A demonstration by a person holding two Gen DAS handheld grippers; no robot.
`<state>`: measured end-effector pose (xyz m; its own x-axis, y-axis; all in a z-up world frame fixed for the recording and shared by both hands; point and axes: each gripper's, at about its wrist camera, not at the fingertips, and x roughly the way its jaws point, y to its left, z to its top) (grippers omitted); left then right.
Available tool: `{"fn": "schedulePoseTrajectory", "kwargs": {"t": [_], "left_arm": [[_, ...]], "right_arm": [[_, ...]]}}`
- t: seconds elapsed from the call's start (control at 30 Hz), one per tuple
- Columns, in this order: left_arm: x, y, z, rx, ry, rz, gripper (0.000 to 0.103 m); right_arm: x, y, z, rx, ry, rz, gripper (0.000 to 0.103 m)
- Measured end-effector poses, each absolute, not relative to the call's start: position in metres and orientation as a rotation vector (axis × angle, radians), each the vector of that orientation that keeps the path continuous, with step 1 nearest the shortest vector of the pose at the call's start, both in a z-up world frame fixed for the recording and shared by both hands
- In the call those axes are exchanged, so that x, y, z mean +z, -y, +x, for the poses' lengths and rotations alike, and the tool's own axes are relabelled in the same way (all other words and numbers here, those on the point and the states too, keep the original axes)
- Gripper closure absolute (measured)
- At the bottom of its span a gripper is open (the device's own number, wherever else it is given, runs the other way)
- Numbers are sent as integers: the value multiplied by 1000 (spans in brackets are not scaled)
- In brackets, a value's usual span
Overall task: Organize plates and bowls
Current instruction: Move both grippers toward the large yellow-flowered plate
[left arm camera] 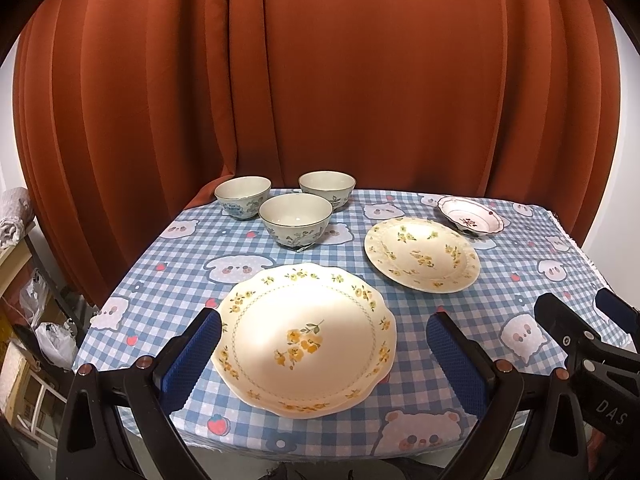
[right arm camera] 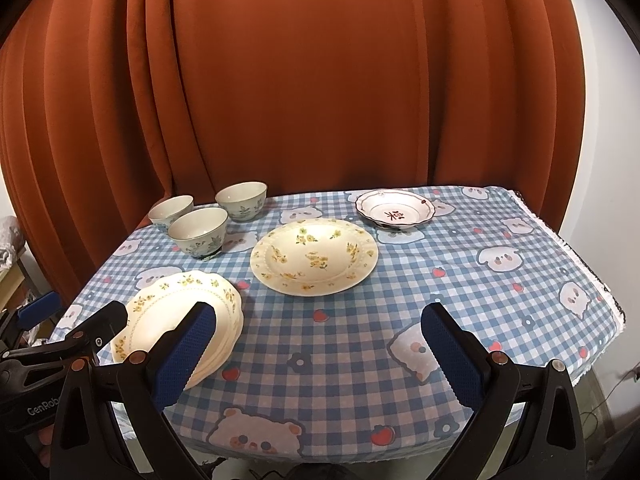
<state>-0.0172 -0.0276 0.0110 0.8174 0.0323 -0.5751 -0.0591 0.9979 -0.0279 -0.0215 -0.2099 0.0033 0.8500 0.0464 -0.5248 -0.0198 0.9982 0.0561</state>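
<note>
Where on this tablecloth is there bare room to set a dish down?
Free: the near right of the checked tablecloth, right of the round yellow-flowered plate. Crowded: the far left, where three pale floral bowls cluster, and the near left holding the scalloped plates.

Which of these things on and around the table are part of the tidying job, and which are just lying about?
Part of the job:
three bowls
scalloped plate
round yellow-flowered plate
small red-trimmed dish

Just there:
checked tablecloth
orange curtain
plastic bags

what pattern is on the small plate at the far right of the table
White with a dark red scalloped rim line and a red-brown floral motif in the centre of the small plate; clearest in the right wrist view.
</note>
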Motion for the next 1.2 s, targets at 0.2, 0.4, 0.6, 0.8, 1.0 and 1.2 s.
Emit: {"fn": "schedulePoseTrajectory", "kwargs": {"t": [0.2, 0.4, 0.6, 0.8, 1.0, 1.2], "left_arm": [[7, 24, -11, 58, -625, -57, 0], [7, 23, -10, 69, -627, -64, 0], [7, 21, -10, 77, -629, -67, 0], [4, 19, -4, 86, -654, -56, 1], [-2, 3, 12, 83, -695, -68, 2], [-2, -18, 39, 57, -718, -74, 3]], "right_arm": [[5, 205, -12, 46, -569, 47, 0], [5, 201, -9, 59, -573, 39, 0], [6, 198, -7, 69, -577, 35, 0], [3, 194, 1, 76, -603, 44, 0], [-1, 178, 18, 68, -644, 43, 0], [0, 158, 44, 46, -670, 43, 0]]}}
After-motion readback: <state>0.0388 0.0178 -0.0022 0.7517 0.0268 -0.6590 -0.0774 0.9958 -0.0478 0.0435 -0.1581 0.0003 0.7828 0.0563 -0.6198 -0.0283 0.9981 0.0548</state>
